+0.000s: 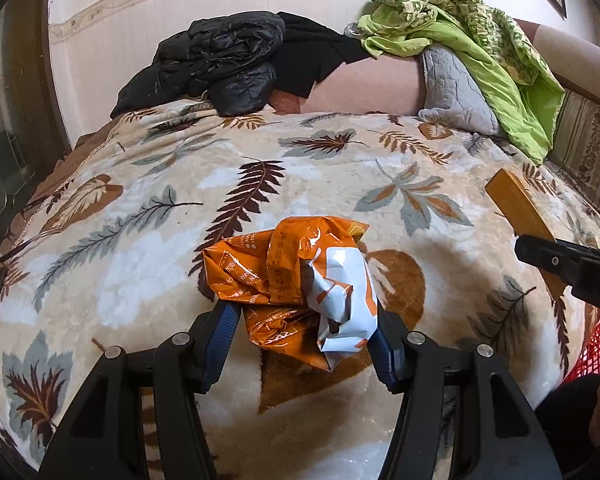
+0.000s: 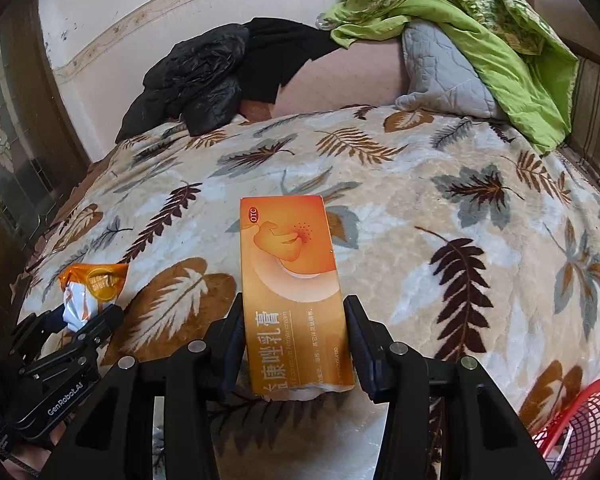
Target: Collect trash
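My left gripper (image 1: 304, 320) is shut on a crumpled orange and white plastic wrapper (image 1: 300, 276), held just above the leaf-patterned blanket (image 1: 140, 240). The wrapper also shows in the right wrist view (image 2: 88, 292), between the left gripper's fingers (image 2: 80, 324). My right gripper (image 2: 294, 336) is shut on a flat orange medicine box (image 2: 292, 280) with an OTC mark and Chinese print, its jaws pressed against its long sides. The box (image 1: 520, 216) and the right gripper's body show at the right edge of the left wrist view.
A red mesh basket (image 2: 580, 424) sits at the bed's near right edge, also in the left wrist view (image 1: 592, 352). At the far end lie a black jacket (image 1: 212, 64), a grey pillow (image 1: 452, 84) and a green cloth (image 1: 480, 28).
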The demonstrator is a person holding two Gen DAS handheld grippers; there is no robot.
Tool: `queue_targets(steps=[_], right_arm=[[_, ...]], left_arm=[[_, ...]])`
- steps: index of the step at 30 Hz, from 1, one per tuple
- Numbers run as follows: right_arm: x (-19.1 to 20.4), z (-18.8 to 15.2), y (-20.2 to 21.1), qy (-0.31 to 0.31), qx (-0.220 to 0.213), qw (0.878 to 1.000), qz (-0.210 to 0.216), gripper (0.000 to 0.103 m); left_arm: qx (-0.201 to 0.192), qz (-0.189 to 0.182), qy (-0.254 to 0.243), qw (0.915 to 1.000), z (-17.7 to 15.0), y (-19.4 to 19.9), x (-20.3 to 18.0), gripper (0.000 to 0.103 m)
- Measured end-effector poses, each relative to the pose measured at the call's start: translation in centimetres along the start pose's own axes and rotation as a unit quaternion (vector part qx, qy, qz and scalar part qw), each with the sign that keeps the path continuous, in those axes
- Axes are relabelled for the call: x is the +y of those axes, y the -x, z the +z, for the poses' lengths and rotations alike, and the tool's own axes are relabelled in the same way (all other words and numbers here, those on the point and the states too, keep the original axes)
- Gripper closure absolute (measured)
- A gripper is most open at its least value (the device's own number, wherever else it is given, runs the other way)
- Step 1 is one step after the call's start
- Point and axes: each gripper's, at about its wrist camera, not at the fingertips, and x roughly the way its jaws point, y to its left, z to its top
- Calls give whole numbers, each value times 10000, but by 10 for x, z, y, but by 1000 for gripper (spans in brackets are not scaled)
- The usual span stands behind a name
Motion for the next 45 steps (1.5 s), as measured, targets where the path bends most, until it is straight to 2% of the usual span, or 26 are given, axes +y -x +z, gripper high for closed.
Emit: queue_targets(steps=[14, 25, 34, 45], right_arm=[[2, 1, -3, -55, 19, 9999, 112, 52], [6, -18, 27, -116, -82, 9995, 295, 52], [-13, -30, 60, -389, -178, 9987, 274, 52], [-52, -38, 100, -857, -343, 9955, 204, 52]], left_arm=[[3, -50, -8, 10000, 1, -6, -1, 45], [-103, -81, -190, 9997, -3, 10, -14, 44], [-197, -278, -460, 9984, -4, 34, -39, 44], [-288, -632, -916, 9934, 3, 57, -85, 44]])
